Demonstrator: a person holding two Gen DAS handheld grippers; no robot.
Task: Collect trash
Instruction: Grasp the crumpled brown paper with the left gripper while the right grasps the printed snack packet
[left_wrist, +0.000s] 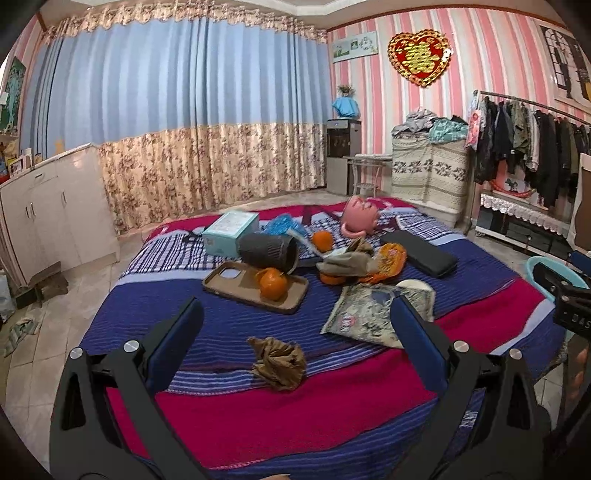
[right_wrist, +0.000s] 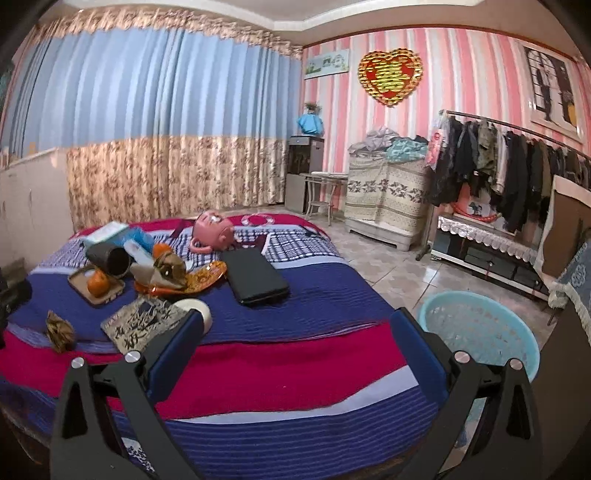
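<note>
Bed (left_wrist: 480, 295): wide mattress under a striped blanket of navy, magenta and pale blue; landmark for all below.
Basin (right_wrist: 476, 325): round pale-blue perforated plastic tub on the tiled floor, just beside the bed's right edge.
Case (right_wrist: 255, 275): flat black rectangular case, lying on the bed toward its right side.
Mask (left_wrist: 358, 214): pink plastic face mask, at the far end of the bed.
Box (left_wrist: 231, 230): pale teal cardboard box, far left of the bed's clutter; print too small to read.
Cup (left_wrist: 269, 253): dark ribbed cylinder tipped on its side, mid-bed, mouth toward a brown phone case (left_wrist: 255, 288) carrying an orange fruit (left_wrist: 273, 284).
Flat packet (left_wrist: 365, 314): grey printed foil wrapper mid-bed; dark brush-style characters, not legible.
Orange wrapper (left_wrist: 391, 258): crinkled snack bag behind the flat packet; lettering unreadable.
Crumpled paper (left_wrist: 279, 363): brown wad, alone on the bed's near stripes.
Left gripper (left_wrist: 295, 314): spread wide, empty, above the near bed with the crumpled paper between its fingers' lines, not touching.
Right gripper (right_wrist: 295, 323): spread wide, empty, over the bed's near right part.
</note>
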